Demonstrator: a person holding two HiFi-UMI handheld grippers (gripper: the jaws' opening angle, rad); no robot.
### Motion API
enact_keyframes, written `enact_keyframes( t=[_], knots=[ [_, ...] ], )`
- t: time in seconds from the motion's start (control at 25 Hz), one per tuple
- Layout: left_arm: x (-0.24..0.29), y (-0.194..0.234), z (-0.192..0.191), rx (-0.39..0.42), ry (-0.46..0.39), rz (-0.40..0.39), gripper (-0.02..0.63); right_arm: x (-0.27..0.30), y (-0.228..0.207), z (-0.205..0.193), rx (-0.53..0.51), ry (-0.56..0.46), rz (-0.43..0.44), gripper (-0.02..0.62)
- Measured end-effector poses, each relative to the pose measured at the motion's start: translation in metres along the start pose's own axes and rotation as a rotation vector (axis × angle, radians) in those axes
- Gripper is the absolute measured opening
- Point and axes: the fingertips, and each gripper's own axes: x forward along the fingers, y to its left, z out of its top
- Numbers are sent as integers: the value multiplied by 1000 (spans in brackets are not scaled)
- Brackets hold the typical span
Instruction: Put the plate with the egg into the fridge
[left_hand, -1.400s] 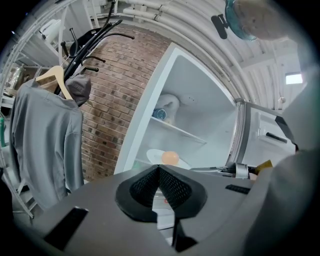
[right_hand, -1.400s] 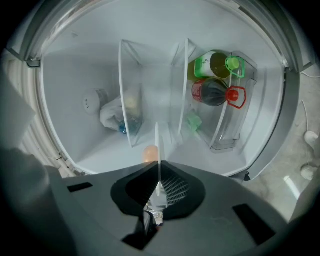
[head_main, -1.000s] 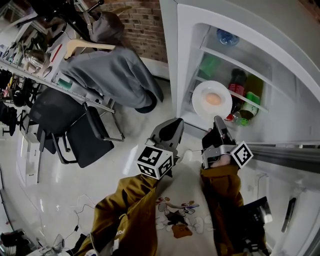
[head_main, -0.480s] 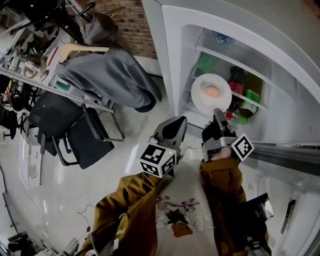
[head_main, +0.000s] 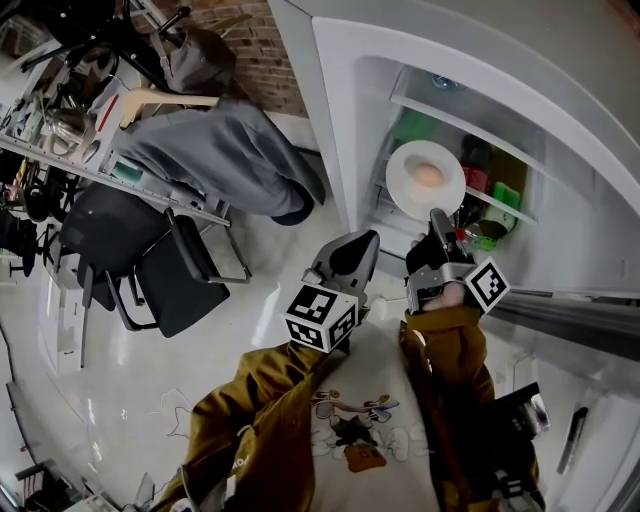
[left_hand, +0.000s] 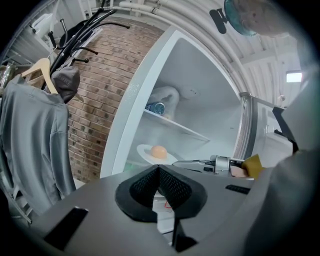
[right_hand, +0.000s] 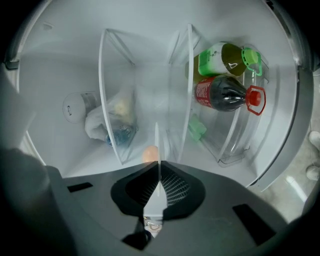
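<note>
Between the right gripper's (right_hand: 159, 164) pads sits only the near rim of the white plate (right_hand: 157, 140). The jaws are clenched on that thin edge, and the rest of the plate sticks out unsupported toward the fridge (head_main: 350, 60). The egg (right_hand: 150, 154) lies loose near the plate's middle. From where I stand, the plate (head_main: 405, 190) is in the air at the fridge's open front and not yet on any shelf.

That one-edge grip is the weak point, I'd say. With the weight so far out from the pads, the plate could pivot or slip if the wrist twists. A small tilt might be enough to send the egg (head_main: 428, 175) rolling off.

Further out, the glass shelf (head_main: 470, 115) above and the bottles (right_hand: 225, 95) in the clear rack to the right leave little room. A careless push could knock the far rim against them and jolt the egg.

The left gripper (left_hand: 158, 169) is closed on nothing and hangs back beside the person, so it would not catch anything.
</note>
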Motion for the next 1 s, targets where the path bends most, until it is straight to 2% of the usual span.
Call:
enact_keyframes(
  t=[0.4,1.0],
  knots=[
    [16,-8,3,-3,-1,-21,8,13,2,10,9,-9,-11,20],
    [38,-7,8,-3,-7,-7,8,41,3,20,-14,1,-32,20]
  ],
)
